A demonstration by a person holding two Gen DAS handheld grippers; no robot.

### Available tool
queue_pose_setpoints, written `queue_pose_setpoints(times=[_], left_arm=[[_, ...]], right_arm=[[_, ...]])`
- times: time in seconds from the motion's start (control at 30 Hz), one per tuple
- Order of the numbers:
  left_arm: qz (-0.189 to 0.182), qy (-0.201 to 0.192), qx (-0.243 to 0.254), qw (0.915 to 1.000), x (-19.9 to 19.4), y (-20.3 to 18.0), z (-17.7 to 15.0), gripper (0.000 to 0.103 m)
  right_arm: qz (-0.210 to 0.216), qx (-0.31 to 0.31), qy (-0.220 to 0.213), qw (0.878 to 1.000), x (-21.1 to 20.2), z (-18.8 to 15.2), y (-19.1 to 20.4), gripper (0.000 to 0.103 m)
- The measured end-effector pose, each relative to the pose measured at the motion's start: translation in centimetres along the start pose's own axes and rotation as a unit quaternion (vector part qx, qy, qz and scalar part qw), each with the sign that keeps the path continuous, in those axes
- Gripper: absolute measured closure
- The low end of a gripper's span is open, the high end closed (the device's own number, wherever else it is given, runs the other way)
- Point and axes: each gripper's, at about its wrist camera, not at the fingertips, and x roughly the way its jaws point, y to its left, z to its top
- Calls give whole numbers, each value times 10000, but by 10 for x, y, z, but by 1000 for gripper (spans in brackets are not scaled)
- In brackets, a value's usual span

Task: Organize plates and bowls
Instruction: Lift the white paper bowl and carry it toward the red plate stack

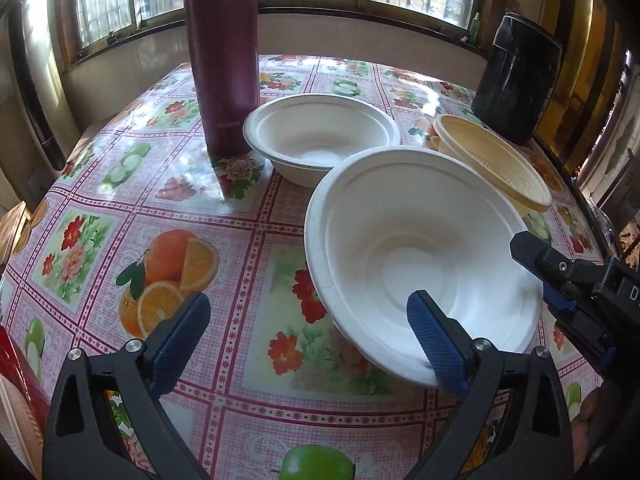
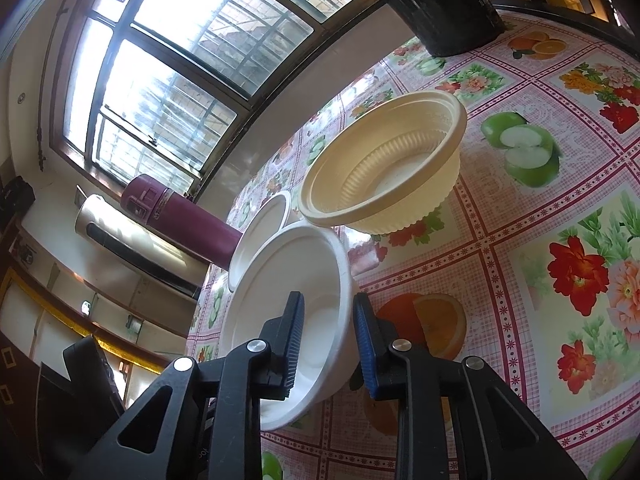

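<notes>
Because the right gripper (image 2: 326, 344) clamps only the tilted near bowl's (image 1: 404, 248) thin rim above the table (image 1: 100, 200), it may slip; the left gripper (image 1: 308, 340) is released.

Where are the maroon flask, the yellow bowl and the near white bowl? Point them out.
maroon flask (image 1: 226, 60): left wrist view, mid body.
yellow bowl (image 2: 404, 196): right wrist view, ribbed inner wall.
near white bowl (image 1: 400, 256): left wrist view, inner floor.

Left gripper (image 1: 308, 342): black plastic triangular-cutout arms, silver round screws, blue cross-hatched rubber pads; right gripper (image 2: 326, 342): the same black frame, silver screws, blue ribbed pads (image 2: 366, 354), white lettering partly visible.
</notes>
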Motion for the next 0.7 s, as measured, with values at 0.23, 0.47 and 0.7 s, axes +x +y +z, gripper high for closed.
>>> queue_pose_setpoints(times=[0.23, 0.47, 0.7], left_arm=[[26, -11, 29, 10000, 0, 0, -1, 4], [134, -123, 51, 9998, -4, 0, -1, 12], [-77, 31, -97, 9999, 1, 5, 0, 56]], right_arm=[[-24, 15, -4, 10000, 0, 0, 1, 84], [-61, 24, -28, 10000, 1, 1, -1, 84], [-107, 67, -21, 9999, 2, 1, -4, 84]])
